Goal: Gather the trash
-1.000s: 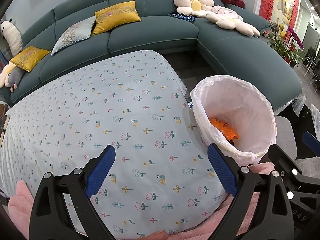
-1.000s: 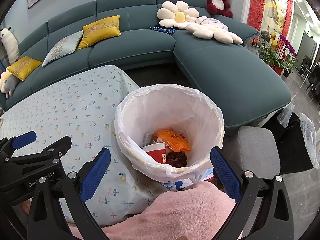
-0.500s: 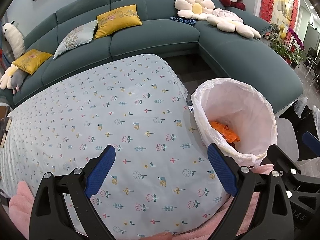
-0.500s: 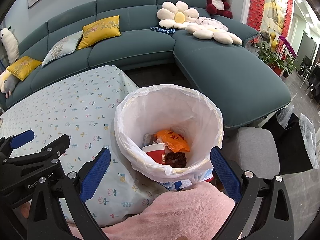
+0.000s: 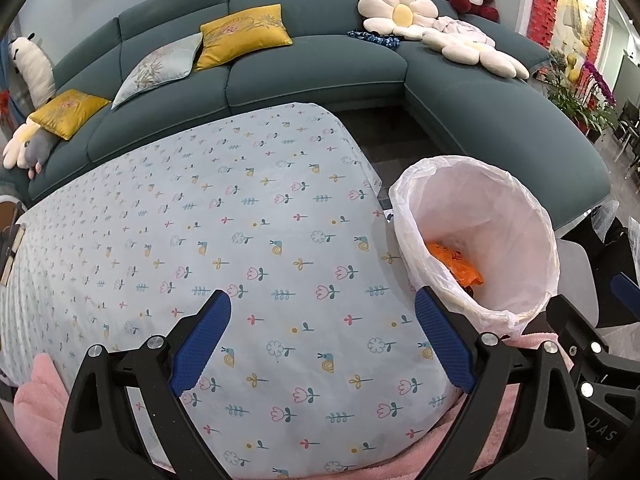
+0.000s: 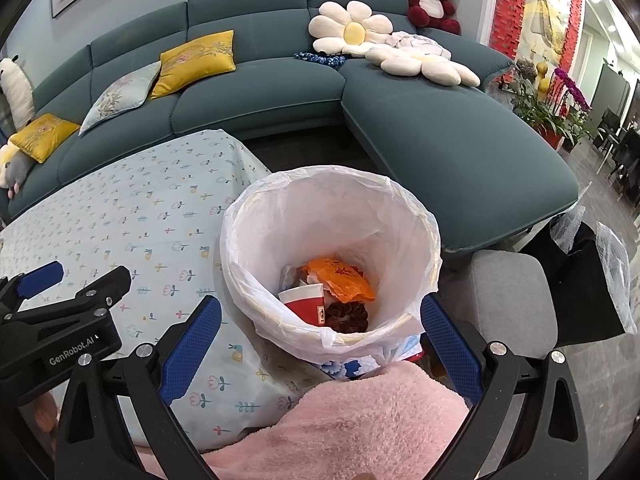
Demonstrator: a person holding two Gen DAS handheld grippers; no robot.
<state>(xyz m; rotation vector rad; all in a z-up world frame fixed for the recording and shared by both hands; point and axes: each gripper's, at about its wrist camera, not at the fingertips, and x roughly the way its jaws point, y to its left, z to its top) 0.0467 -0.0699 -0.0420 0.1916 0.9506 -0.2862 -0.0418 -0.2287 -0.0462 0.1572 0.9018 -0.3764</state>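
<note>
A bin with a white plastic liner (image 6: 256, 248) stands beside the table's right end; it also shows in the left wrist view (image 5: 532, 216). Inside lie an orange wrapper (image 6: 340, 278), a red paper cup (image 6: 306, 304) and a dark brown clump (image 6: 348, 316). My right gripper (image 6: 320, 332) is open and empty, held just in front of the bin's near rim. My left gripper (image 5: 322, 338) is open and empty, hovering over the table with the floral cloth (image 5: 240, 220). No trash shows on the cloth.
A teal corner sofa (image 5: 312, 68) with yellow cushions (image 5: 244, 34) and flower pillows (image 6: 352, 32) wraps behind the table. A grey stool (image 6: 508, 292) and a black bag (image 6: 580, 280) stand right of the bin. Pink fleece (image 6: 352, 420) lies under both grippers.
The left wrist view has shifted slightly, the table and sofa sliding down and right in frame. The right gripper has barely moved. Both stay open.
</note>
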